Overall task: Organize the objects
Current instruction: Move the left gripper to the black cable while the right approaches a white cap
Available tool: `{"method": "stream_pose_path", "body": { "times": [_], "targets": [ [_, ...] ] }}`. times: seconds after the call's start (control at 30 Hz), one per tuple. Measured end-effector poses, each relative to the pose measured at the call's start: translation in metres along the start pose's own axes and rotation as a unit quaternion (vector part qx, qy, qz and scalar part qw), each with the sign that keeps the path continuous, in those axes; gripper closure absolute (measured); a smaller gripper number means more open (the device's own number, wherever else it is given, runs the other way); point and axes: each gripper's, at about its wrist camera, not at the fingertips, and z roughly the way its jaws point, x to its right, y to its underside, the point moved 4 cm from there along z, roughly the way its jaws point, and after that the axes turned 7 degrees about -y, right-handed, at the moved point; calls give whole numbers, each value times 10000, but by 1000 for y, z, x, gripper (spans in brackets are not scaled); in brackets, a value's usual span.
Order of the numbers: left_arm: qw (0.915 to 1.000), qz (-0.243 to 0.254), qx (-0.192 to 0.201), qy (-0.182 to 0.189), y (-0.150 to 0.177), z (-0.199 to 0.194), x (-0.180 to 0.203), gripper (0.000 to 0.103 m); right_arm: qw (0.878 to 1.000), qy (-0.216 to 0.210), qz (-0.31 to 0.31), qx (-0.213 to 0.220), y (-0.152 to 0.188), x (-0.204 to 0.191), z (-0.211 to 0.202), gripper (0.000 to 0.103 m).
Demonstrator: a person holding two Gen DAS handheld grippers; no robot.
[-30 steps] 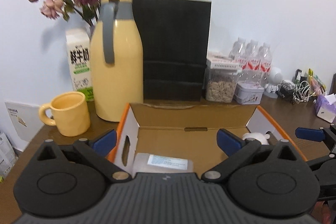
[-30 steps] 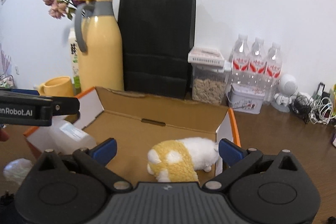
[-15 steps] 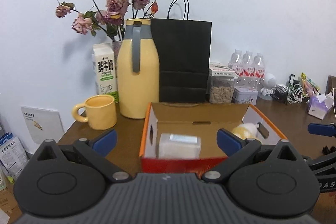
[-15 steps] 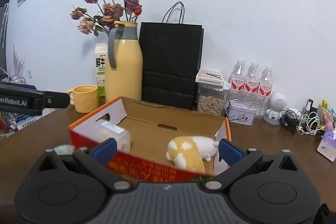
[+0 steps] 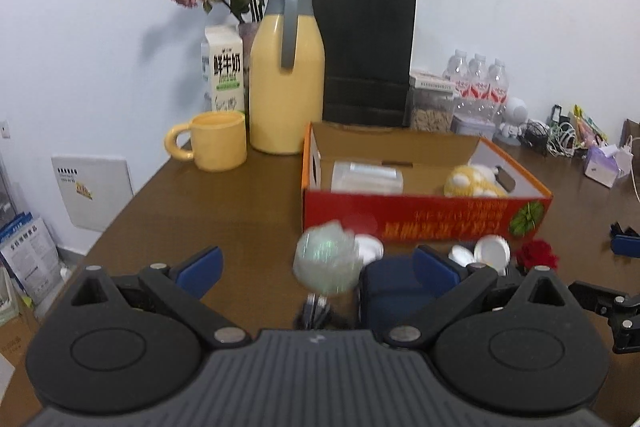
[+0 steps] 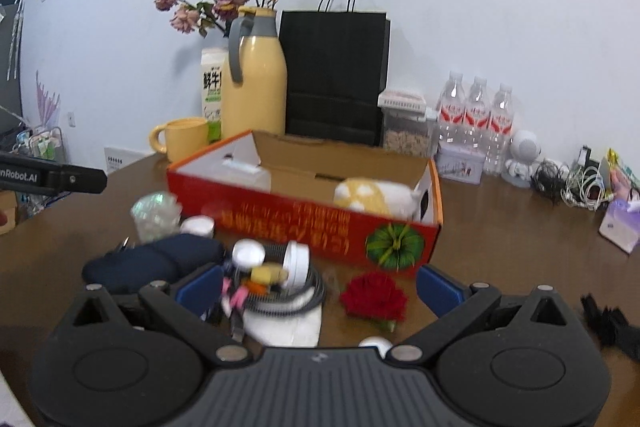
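Red open-topped cardboard box (image 5: 424, 223) sits mid-counter, toward the back edge. Inside: clear plastic container with white label (image 5: 366, 177) at its left end, yellow-and-white plush toy (image 5: 474, 181) at its right end. Loose items lie on the brown wooden counter (image 5: 224, 211) along the box's near side: iridescent crinkled ball (image 5: 326, 261), dark blue pouch (image 6: 154, 261), red fabric rose (image 6: 374, 295), white round lids (count unclear, blurred). Left claw (image 5: 316, 267) wide apart, empty. Right claw (image 6: 320, 285) wide apart, empty.
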Motion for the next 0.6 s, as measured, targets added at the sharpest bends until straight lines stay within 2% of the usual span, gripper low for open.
{"method": "stream_pose_path", "body": {
  "times": [0.17,0.33,0.53,0.6],
  "targets": [
    [9999,54,-115,-6,26,-12,-7,0,9997,-122,-62,-181,27,-14,-7,0],
    [9997,14,-256,-59,49,-20,-17,0,9983,-429,-148,-372,51,-38,-9,2],
    [9990,-52,-437,-96,69,-23,-26,0,9958,-710,-171,-548,66,-54,-2,21],
    [9989,-73,-451,-92,72,-25,-28,0,9952,-770,-210,-572,67,-58,1,32]
  ]
}}
